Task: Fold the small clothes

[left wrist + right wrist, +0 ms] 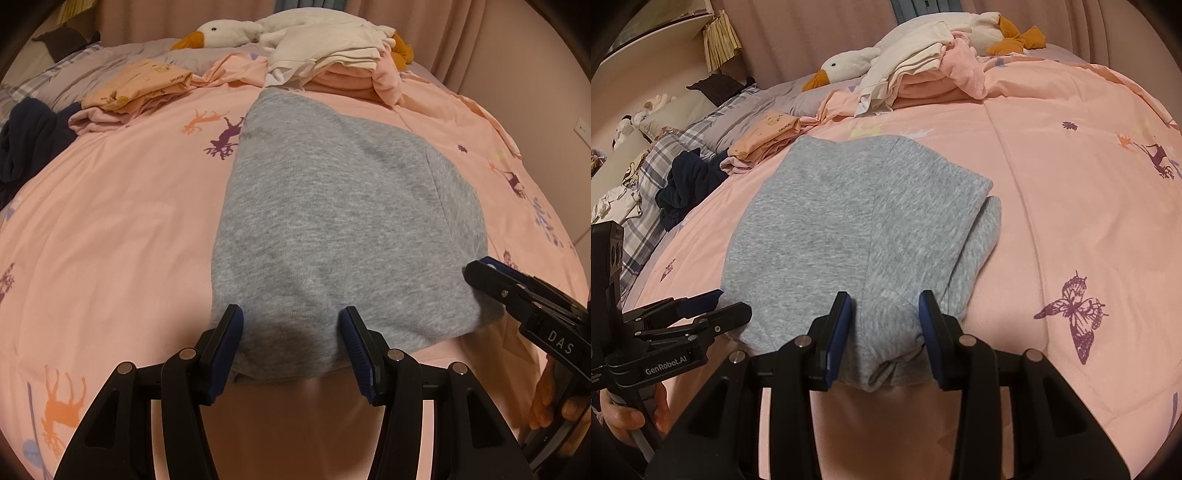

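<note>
Lying lengthwise away from camera, grey garment (332, 221); both hand-held grippers clamp near hem.

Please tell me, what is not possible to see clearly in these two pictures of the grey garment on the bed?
- Near edge of the grey garment: in both views, the left tool and right tool cover it, so pad contact is unclear.
- Its underside and inner folds: hidden by its top layer.
- Print on the folded orange cloth: too small, left wrist view.
- Dark blue cloth: cut off by the left edge.
</note>
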`<state>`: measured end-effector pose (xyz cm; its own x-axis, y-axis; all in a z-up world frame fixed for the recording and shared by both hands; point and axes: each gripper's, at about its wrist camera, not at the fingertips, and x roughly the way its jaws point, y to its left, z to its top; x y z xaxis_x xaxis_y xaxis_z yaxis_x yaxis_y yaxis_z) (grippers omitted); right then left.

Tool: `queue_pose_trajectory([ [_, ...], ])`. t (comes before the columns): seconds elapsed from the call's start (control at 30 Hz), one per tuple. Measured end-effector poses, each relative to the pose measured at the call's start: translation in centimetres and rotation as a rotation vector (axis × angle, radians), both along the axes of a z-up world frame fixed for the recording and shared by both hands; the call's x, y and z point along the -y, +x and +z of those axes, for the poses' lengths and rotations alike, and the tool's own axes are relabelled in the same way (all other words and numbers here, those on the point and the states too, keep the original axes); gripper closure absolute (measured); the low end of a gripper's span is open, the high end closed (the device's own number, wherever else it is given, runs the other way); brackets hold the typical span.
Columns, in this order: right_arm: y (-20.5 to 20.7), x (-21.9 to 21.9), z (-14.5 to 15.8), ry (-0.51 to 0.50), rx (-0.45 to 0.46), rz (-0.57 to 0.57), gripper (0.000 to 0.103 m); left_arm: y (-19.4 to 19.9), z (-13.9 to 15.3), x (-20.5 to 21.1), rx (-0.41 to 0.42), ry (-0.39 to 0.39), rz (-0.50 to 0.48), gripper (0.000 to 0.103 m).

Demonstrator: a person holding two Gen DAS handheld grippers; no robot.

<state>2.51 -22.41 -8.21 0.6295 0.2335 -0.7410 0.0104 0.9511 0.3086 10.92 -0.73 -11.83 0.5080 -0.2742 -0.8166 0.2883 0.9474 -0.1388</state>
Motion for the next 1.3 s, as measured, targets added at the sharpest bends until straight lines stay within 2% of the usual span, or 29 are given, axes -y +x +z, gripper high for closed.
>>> queue_pose_trajectory([
  [0.5, -0.6, 0.1, 0.4, 0.022, 0.002, -0.011, 0.061, -0.5, 0.3, -0.1, -0.012, 0.018, 0.035, 0.046],
  [0.8, -0.8, 0.5, 0.1, 0.056, -0.039, -0.019, 0.061, -0.8, 0.0, -0.3, -0.03, 0.036, 0.058, 0.046],
  [1.13, -0.8, 0.4, -0.1, 0.055, -0.042, -0.029, 0.061, -1.0, 0.0, -0.4, -0.025, 0.035, 0.054, 0.046],
  [1.3, -0.9, 0.0, 0.1, 0.017, -0.044, -0.027, 0.061, -1.2, -0.2, -0.9, -0.034, 0.026, 0.059, 0.044],
])
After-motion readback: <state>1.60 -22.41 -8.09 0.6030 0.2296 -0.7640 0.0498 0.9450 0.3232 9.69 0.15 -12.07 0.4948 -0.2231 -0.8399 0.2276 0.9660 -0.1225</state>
